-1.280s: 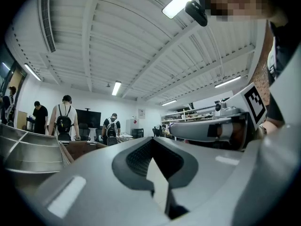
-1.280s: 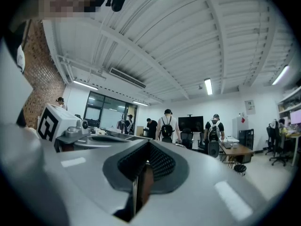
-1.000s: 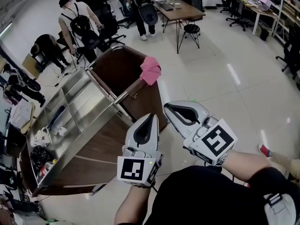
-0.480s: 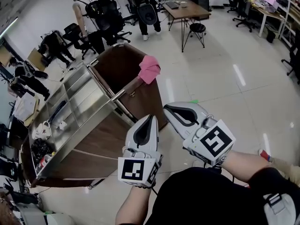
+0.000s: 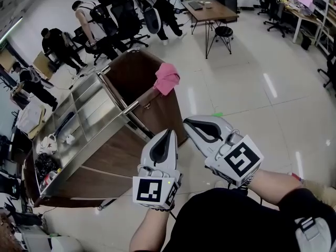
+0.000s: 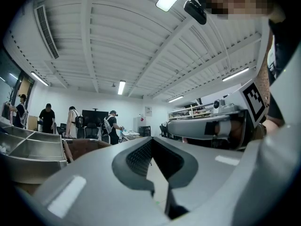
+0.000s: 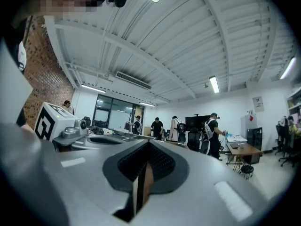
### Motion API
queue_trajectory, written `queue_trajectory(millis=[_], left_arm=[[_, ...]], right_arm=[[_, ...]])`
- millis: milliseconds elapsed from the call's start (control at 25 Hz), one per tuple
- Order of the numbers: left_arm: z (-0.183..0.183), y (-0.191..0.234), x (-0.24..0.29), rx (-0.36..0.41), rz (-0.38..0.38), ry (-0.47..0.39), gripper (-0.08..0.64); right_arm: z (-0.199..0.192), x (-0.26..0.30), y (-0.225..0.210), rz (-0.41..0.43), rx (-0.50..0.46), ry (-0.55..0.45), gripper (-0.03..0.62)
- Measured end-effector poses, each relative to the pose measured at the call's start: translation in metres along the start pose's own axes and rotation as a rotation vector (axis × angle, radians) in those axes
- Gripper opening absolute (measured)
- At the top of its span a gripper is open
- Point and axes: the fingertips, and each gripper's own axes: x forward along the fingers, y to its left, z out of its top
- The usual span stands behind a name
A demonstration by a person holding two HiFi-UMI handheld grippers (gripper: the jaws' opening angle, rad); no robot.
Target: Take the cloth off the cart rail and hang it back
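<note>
One cloth [image 5: 167,78] on rail [image 5: 143,102] — left gripper [image 5: 169,132], right gripper [image 5: 187,123] closed.

The wood-sided cart [image 5: 107,168] stands on the glossy pale floor [image 5: 252,93], its steel top tray [image 5: 93,115] split into compartments, with a pink cloth [image 5: 167,79] draped over the rail [image 5: 140,102] at one o'clock and dark tangled clutter [image 5: 44,169] at seven o'clock.

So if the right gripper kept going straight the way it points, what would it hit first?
Probably the cart's brown end panel, close ahead of the right gripper and below the pink cloth; depth is hard to judge here.
</note>
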Motion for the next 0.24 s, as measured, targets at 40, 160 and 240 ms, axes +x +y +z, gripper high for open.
queue_trajectory(millis=[40, 160, 240], left_arm=[[0.001, 0.004, -0.001, 0.000, 0.000, 0.000, 0.003], [0.001, 0.017, -0.007, -0.001, 0.001, 0.000, 0.003], [0.001, 0.022, -0.011, 0.000, 0.001, 0.000, 0.003]], right_arm=[[0.001, 0.004, 0.002, -0.001, 0.000, 0.001, 0.000], [0.001, 0.015, 0.010, -0.001, 0.001, 0.002, 0.000], [0.000, 0.020, 0.014, 0.001, 0.000, 0.001, 0.000]])
